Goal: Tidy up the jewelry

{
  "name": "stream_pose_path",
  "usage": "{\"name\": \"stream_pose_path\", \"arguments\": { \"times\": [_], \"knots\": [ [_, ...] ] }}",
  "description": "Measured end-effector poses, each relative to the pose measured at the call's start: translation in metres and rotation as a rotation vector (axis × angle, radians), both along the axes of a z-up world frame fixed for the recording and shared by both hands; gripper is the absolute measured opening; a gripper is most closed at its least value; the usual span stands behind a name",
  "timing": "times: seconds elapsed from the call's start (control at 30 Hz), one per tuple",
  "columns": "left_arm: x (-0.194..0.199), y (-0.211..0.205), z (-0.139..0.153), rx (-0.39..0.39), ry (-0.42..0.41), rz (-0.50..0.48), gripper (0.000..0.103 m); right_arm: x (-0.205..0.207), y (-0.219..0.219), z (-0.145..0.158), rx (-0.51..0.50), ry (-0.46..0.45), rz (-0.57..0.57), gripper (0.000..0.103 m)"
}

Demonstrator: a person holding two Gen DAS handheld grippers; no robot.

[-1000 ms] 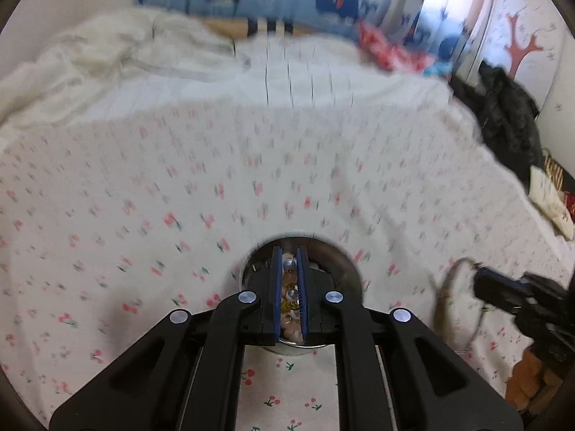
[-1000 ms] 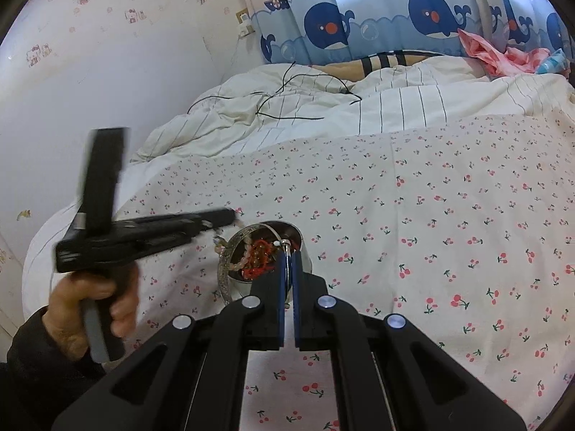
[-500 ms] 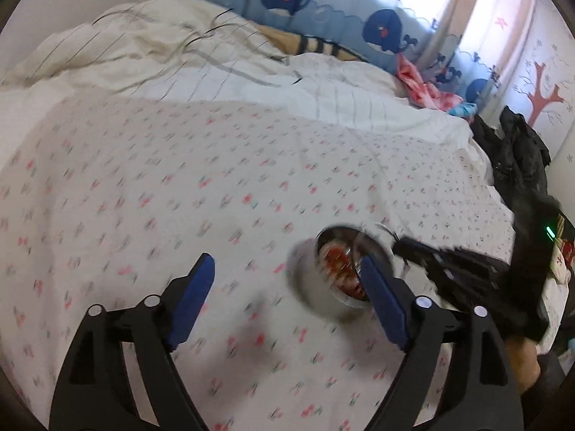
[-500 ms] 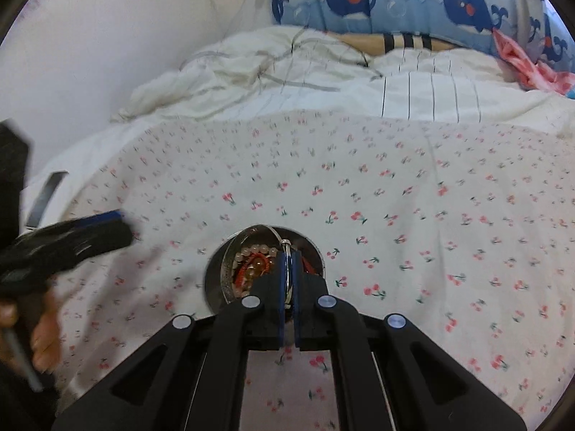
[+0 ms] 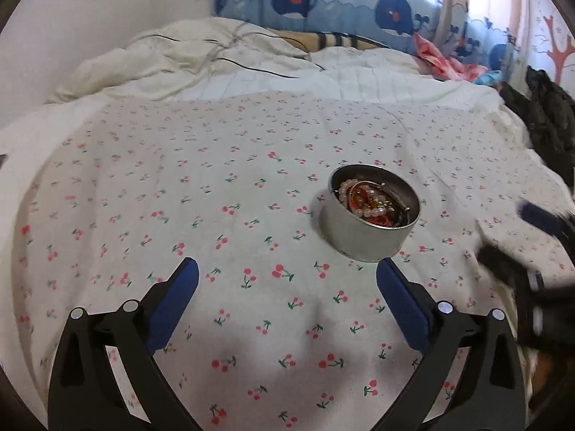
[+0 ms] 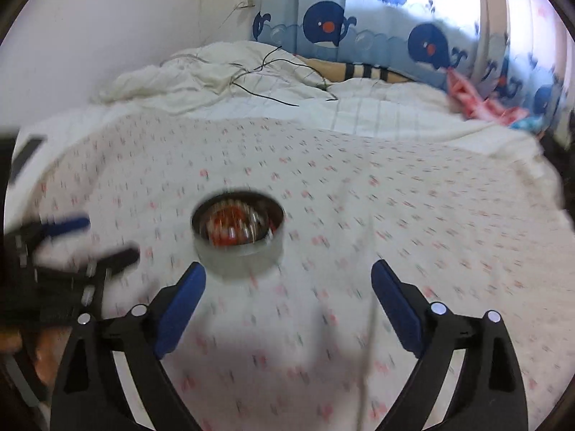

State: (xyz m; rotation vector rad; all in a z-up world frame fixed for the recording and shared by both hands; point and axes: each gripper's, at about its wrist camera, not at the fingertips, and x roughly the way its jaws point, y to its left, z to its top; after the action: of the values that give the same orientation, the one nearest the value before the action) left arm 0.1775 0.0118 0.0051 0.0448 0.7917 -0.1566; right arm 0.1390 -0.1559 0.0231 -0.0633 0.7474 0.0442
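A round silver metal tin [image 5: 366,230] is being seen standing upright on the white bedsheet printed with small red cherries [image 5: 215,215], at about one o'clock from the left claw [image 5: 287,280]. Inside the tin, a tangle of pale bead strings and red and amber jewelry [image 5: 366,203] is being held. The left claw is being kept spread wide with nothing between its blue-padded fingers [image 5: 179,287], and the tin is lying just beyond its right fingertip. The right claw [image 6: 287,280] is likewise being held wide open and empty, with the tin [image 6: 239,244] at eleven o'clock, just past its left finger; this view is blurred. Rumpled white bedding [image 5: 215,61] is lying at twelve o'clock.
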Motion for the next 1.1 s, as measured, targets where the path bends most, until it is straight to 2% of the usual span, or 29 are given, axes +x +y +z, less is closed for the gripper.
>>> {"name": "stream_pose_path", "arguments": {
  "times": [0.03,0.1,0.23,0.33,1.1],
  "knots": [
    [-0.002,-0.001,-0.001,-0.010,-0.001,0.014,0.095,-0.009,0.001,-0.003,-0.020,0.007,-0.021,0.095],
    [-0.005,-0.004,-0.002,-0.020,0.003,0.020,0.095,-0.014,-0.004,-0.009,0.013,0.029,-0.053,0.095],
    [-0.007,-0.011,-0.004,0.016,-0.006,0.021,0.095,-0.008,-0.010,-0.017,0.021,0.058,-0.091,0.095],
    [-0.009,-0.012,-0.005,0.015,-0.002,0.024,0.095,-0.011,-0.014,-0.016,0.041,0.053,-0.112,0.096],
    [-0.006,-0.010,-0.006,0.007,0.034,0.022,0.095,-0.008,-0.010,-0.017,0.042,0.061,-0.105,0.096]
  ]
}}
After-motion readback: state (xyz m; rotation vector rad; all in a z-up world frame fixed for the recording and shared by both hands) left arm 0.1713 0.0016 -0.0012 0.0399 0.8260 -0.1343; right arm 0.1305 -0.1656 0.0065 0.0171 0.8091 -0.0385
